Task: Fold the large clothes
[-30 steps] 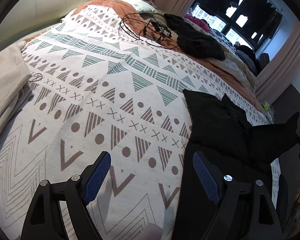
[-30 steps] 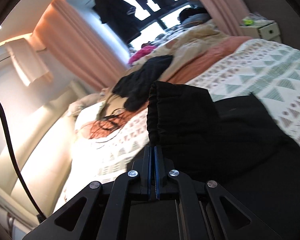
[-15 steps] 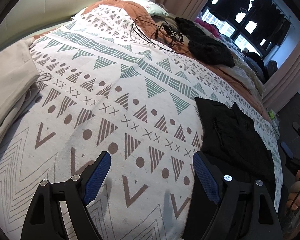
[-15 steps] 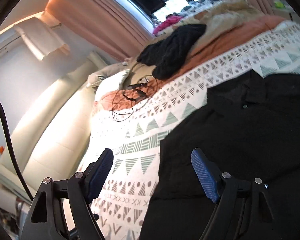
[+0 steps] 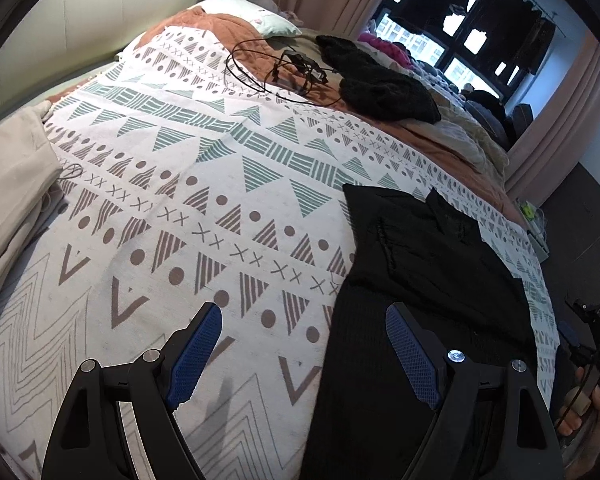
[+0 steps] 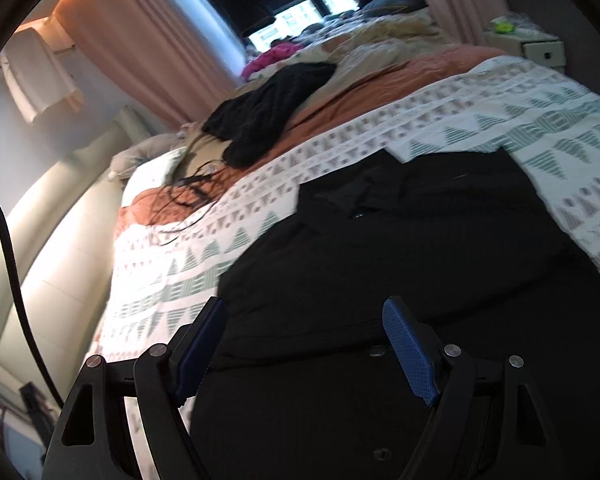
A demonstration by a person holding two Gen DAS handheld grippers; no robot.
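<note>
Now both grippers — left (image 5: 304, 354), right (image 6: 304, 346) — hang spread and empty, right's jaws just opened, over the black garment (image 5: 428, 280) at the bed's (image 5: 204, 184) near edge — patterned cover bare leftward.

Right gripper (image 6: 304, 344) (fingers (image 6: 408, 344) apart, empty) above black garment (image 6: 420, 240)

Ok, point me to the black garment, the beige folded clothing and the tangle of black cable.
black garment (image 5: 428, 280): left wrist view, middle of the fabric.
beige folded clothing (image 5: 8, 184): left wrist view, top layer.
black cable (image 5: 296, 70): left wrist view, the tangled knot.
</note>
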